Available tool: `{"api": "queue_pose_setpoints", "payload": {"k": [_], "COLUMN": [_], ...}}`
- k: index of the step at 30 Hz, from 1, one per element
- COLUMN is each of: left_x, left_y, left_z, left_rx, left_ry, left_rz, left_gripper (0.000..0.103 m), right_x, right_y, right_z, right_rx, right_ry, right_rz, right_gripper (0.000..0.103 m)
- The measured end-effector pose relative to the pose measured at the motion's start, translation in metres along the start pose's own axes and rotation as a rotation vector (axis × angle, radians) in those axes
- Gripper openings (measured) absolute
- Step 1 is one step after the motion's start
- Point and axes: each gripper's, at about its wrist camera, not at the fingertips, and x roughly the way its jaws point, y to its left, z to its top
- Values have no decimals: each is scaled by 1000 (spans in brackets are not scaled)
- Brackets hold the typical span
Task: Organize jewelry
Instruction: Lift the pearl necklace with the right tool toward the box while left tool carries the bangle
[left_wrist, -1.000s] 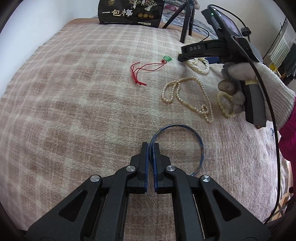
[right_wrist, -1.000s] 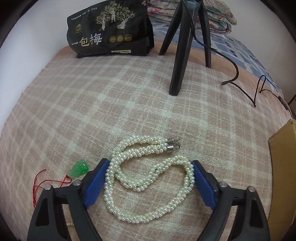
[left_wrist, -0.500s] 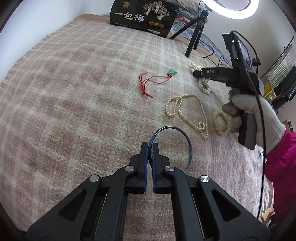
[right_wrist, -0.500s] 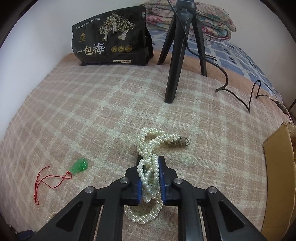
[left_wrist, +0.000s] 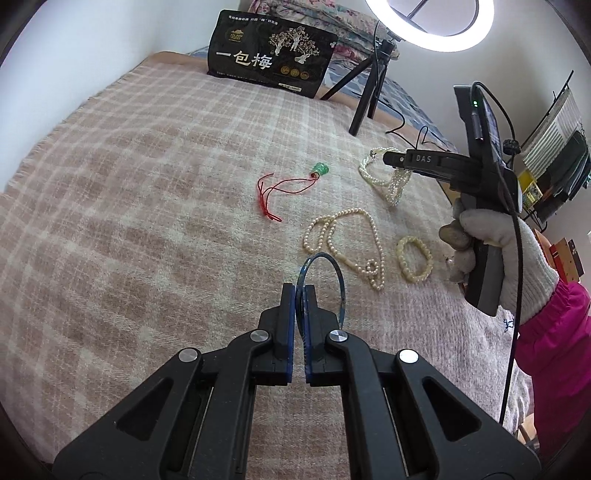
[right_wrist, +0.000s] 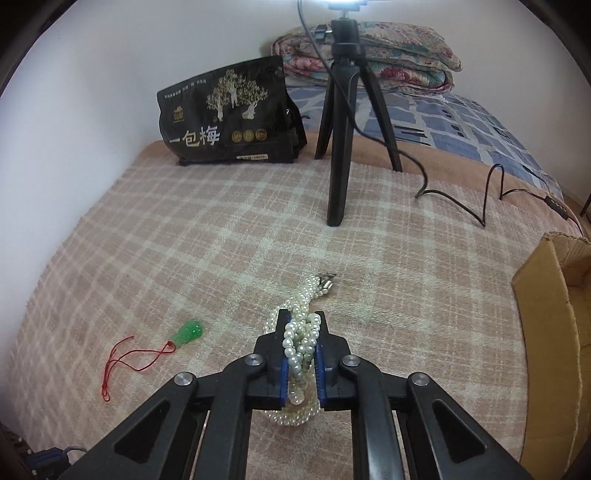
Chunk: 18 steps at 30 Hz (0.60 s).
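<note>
My left gripper is shut on a thin blue bangle and holds it above the plaid blanket. My right gripper is shut on a twisted multi-strand pearl necklace, lifted with its clasp end hanging toward the blanket; it also shows in the left wrist view. A single-strand pearl necklace, a pale bead bracelet and a green pendant on a red cord lie on the blanket. The pendant also shows in the right wrist view.
A black snack bag stands at the blanket's far edge. A black tripod with a ring light and a trailing cable stands behind the jewelry. A cardboard box sits at the right.
My right gripper closed on the twisted pearl necklace and lifted it off the blanket. My left gripper rose and drew back, with the blue bangle in it.
</note>
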Motion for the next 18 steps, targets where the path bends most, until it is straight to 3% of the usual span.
{"api": "queue_pose_setpoints", "payload": {"k": [18], "left_x": [-42], "left_y": [-26], "left_z": [7], "left_rx": [75], "left_ry": [-102], "left_rz": [-20], "left_gripper": [1], "right_x": [-98], "right_y": [-1], "right_z": [7], "right_rx": [-43], "right_ry": [-156], "right_rz": [-5], "right_gripper": [9]}}
